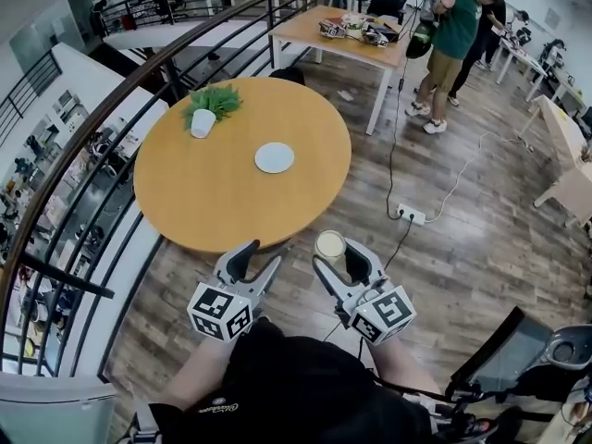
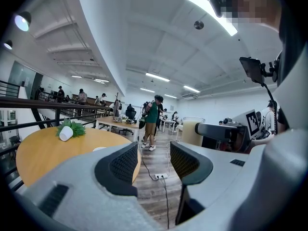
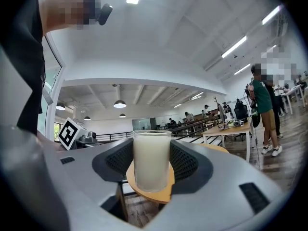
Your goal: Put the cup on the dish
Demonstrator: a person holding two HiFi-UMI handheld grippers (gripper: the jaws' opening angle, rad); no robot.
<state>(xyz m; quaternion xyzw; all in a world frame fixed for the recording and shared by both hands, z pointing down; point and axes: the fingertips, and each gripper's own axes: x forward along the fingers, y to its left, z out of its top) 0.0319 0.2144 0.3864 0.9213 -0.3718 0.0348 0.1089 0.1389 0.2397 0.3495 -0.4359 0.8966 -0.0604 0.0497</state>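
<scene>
**Cup in hand, dish yet to be reached**

You have the cup (image 3: 151, 160) clamped in your right gripper (image 3: 151, 163). In the right gripper view it stands upright between the two dark pads, which press on its sides. From the head view the cup (image 1: 330, 244) hangs in front of you, short of the near edge of the round table (image 1: 185, 202) and over the wooden floor rather than over the tabletop.

So the pick-up looks done and the placing is all ahead of you. The dish (image 1: 274, 157) lies flat and bare near the middle of the table, well apart from the cup. What is left, as I judge it, is to carry the cup over the table edge, bring it above the dish, set it down upright and let go.

Your left gripper (image 2: 154, 165) has its jaws apart with nothing between them; only floor and a power strip show through the gap. In the head view it (image 1: 262, 255) sits just beside the right gripper (image 1: 335, 259), also short of the table. A small white pot with a green plant (image 1: 209, 109) stands at the far left of the tabletop, clear of a straight path to the dish.

As for writing, there is little to read:
- The cup shows no label or brand, just a plain milky-white side.
- The cubes on both grippers carry black-and-white square patterns, not words.
- There is a pale mark on your dark top at the bottom of the head view, too small to make out
</scene>
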